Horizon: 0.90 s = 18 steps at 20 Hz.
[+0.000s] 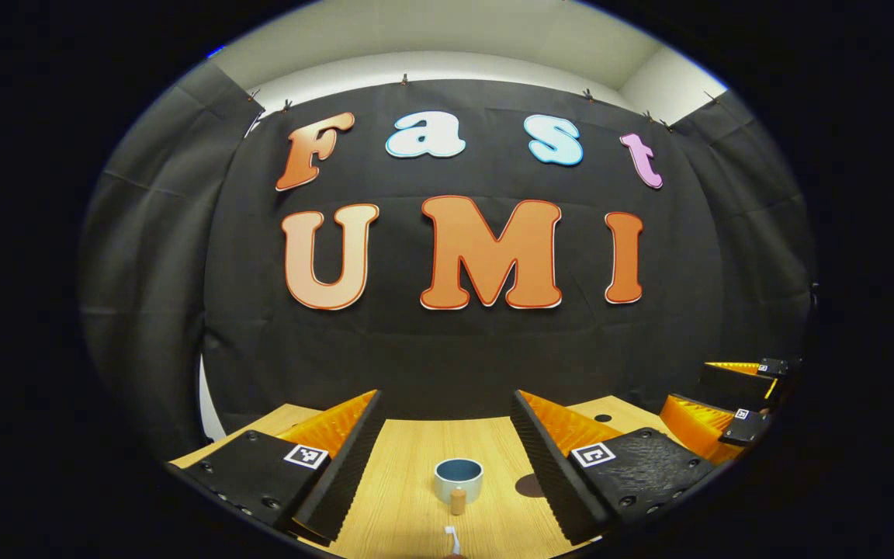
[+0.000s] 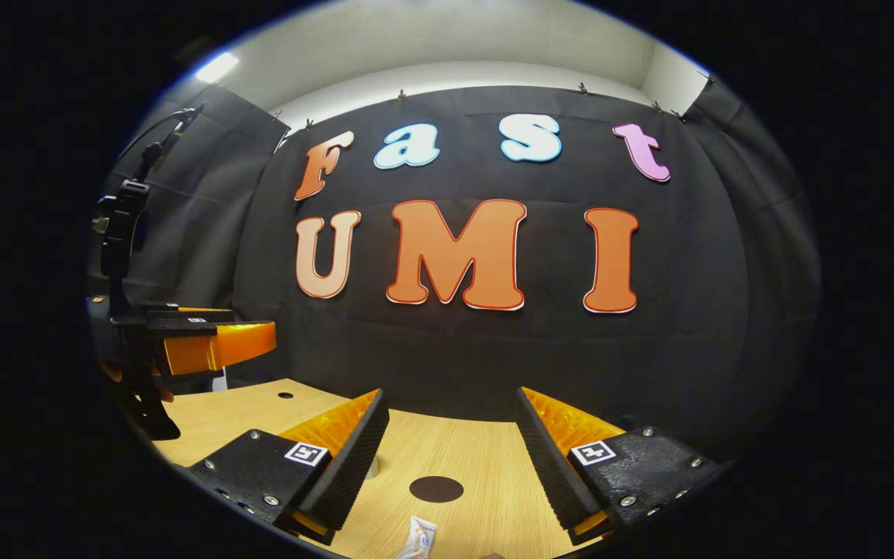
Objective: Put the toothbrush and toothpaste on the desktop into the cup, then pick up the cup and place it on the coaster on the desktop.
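In the left gripper view my left gripper (image 1: 446, 397) is open above the wooden desktop (image 1: 400, 466). A pale cup (image 1: 459, 475) with a dark blue inside and a wooden handle stands ahead, between the fingers. The white head of the toothbrush (image 1: 452, 537) pokes in at the bottom edge, just in front of the cup. A dark round coaster (image 1: 527, 486) lies right of the cup, partly behind my right finger. In the right gripper view my right gripper (image 2: 451, 393) is open over the coaster (image 2: 436, 488), and the white toothpaste tube (image 2: 418, 537) lies just below it.
The black cloth wall closes off the desktop's far side. A small dark hole (image 2: 285, 395) marks the desktop at the back left. The right gripper (image 1: 719, 397) shows at the far right of the left gripper view, and the left gripper (image 2: 218, 343) at the far left of the right gripper view.
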Each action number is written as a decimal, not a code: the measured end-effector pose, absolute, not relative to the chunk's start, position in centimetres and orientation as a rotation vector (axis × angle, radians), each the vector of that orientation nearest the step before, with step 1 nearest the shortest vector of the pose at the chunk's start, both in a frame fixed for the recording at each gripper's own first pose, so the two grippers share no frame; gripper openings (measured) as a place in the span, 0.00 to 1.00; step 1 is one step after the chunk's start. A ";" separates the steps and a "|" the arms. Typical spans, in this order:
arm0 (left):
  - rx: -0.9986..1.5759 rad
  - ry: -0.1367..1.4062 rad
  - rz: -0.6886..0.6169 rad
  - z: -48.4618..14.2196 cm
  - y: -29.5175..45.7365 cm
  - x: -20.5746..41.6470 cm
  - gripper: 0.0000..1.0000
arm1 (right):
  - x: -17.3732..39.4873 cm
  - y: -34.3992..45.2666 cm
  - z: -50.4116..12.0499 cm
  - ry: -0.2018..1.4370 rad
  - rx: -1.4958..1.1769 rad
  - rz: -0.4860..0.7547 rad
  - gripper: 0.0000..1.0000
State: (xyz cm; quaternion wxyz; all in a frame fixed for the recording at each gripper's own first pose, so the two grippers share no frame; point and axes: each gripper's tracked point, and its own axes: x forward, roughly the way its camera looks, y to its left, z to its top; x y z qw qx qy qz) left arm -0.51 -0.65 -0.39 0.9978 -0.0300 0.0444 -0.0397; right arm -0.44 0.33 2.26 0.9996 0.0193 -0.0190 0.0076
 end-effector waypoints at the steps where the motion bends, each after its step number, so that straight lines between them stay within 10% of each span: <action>1: -0.068 0.105 -0.080 -0.9 -0.5 -0.5 0.99 | -0.5 0.4 2.4 -0.041 0.038 0.017 0.98; 18: -0.252 0.906 -0.232 -17.5 -3.7 -3.7 0.98 | -1.8 2.4 -8.5 0.413 0.082 0.097 0.98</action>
